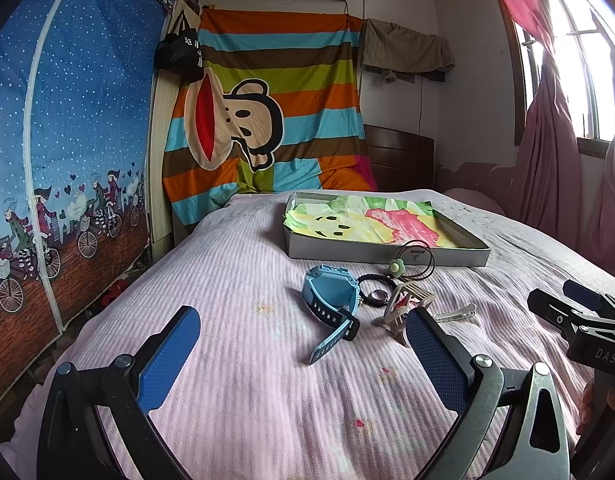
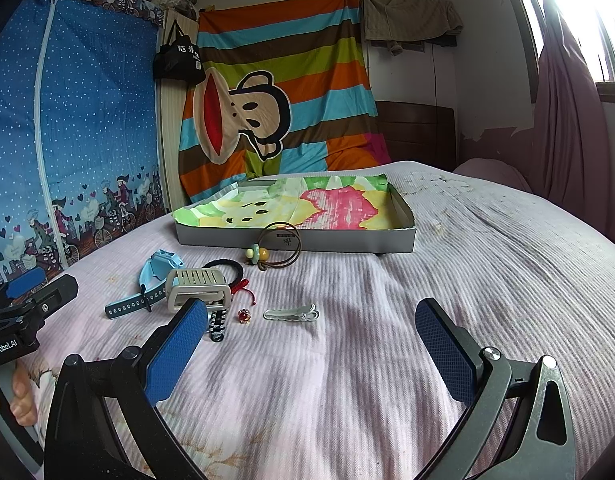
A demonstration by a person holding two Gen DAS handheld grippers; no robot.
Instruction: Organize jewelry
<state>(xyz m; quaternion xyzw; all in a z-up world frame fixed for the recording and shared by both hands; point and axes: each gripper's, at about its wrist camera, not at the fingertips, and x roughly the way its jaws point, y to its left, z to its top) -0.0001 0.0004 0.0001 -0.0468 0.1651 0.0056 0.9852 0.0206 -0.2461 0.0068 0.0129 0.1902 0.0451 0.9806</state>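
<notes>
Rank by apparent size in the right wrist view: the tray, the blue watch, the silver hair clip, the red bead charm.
Largest to smallest:
1. tray
2. blue watch
3. silver hair clip
4. red bead charm
The tray lies farthest away, yet looks biggest.

Open bedspread [image 2: 387,320] right of clip [image 2: 292,313]

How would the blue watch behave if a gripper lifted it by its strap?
The blue watch would probably droop: its strap lies loosely curved on the bedspread. The bulky case likely swings downward. The smooth strap may slip between pads.
</notes>
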